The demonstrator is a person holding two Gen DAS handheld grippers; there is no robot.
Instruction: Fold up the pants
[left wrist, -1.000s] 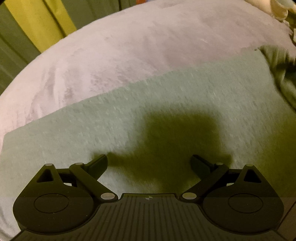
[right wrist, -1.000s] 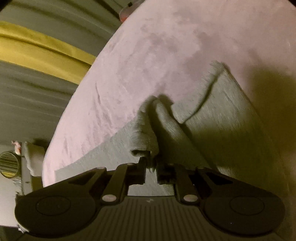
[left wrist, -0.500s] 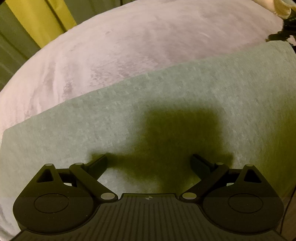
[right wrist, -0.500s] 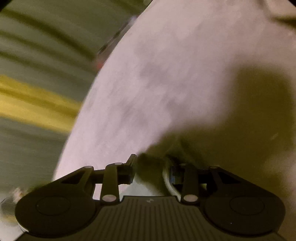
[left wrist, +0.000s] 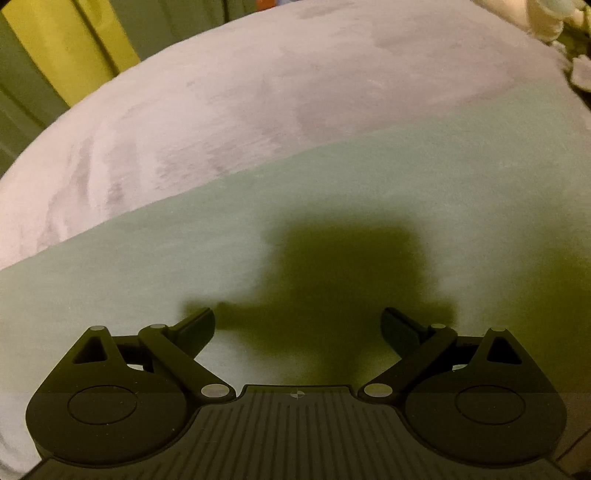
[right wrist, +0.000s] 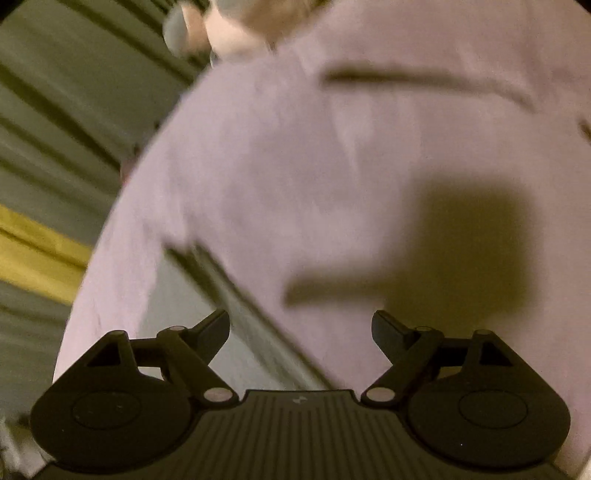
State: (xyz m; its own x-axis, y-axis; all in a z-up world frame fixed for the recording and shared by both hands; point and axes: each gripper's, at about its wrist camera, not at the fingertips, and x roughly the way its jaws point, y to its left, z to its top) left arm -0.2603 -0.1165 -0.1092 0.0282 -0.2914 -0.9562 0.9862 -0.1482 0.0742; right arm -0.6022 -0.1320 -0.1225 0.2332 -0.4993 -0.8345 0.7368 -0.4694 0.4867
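Observation:
The grey-green pants (left wrist: 332, 192) lie flat on a pale pink blanket (left wrist: 258, 92), filling the lower half of the left wrist view. My left gripper (left wrist: 297, 321) is open and empty, just above the pants, with its shadow on the cloth. In the blurred right wrist view, my right gripper (right wrist: 300, 325) is open and empty above the blanket (right wrist: 369, 147). A straight edge of the pants (right wrist: 184, 306) runs under its left finger.
A green and yellow striped surface lies beyond the blanket's left edge (left wrist: 66, 55) and also shows in the right wrist view (right wrist: 44, 184). Pale soft items sit at the far right (left wrist: 546, 18). A blurred pale object sits at the top (right wrist: 221, 29).
My right gripper has opened and let go of the bunched pants fabric, then swung away over the blanket. The pants now lie flat. My left gripper stays open above them.

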